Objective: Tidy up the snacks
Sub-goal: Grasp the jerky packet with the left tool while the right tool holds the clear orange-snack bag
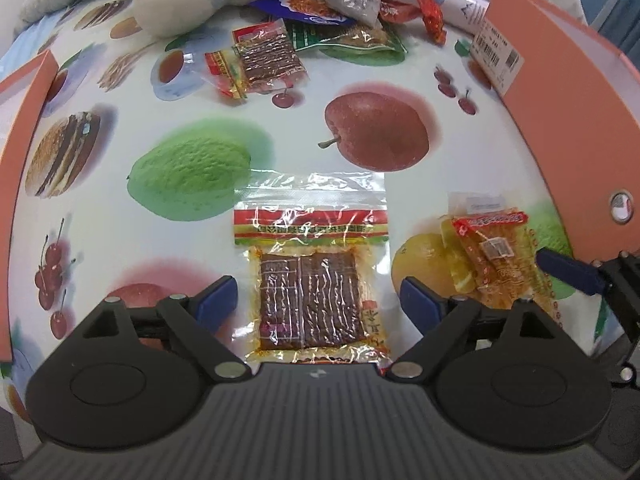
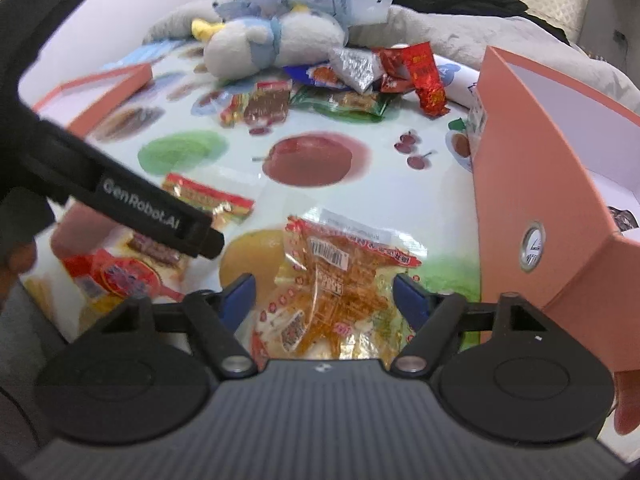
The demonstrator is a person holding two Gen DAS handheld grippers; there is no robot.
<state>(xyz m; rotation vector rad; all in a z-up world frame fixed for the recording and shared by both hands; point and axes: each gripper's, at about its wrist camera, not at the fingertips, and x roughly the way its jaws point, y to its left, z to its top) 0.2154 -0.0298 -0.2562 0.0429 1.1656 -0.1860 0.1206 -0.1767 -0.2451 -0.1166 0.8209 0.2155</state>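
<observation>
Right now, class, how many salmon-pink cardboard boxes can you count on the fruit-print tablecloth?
2. One salmon-pink cardboard box stands open at the table's right edge; the other lies at the left edge. More may sit out of view.

Looks like a home – table under a fruit-print tablecloth (image 1: 304, 120), plush toy (image 1: 176, 4) at its far edge, snack packets (image 1: 344, 12) heaped just beside the toy, bedding-like fabric (image 2: 460, 28) behind it – lived-in clutter.
</observation>
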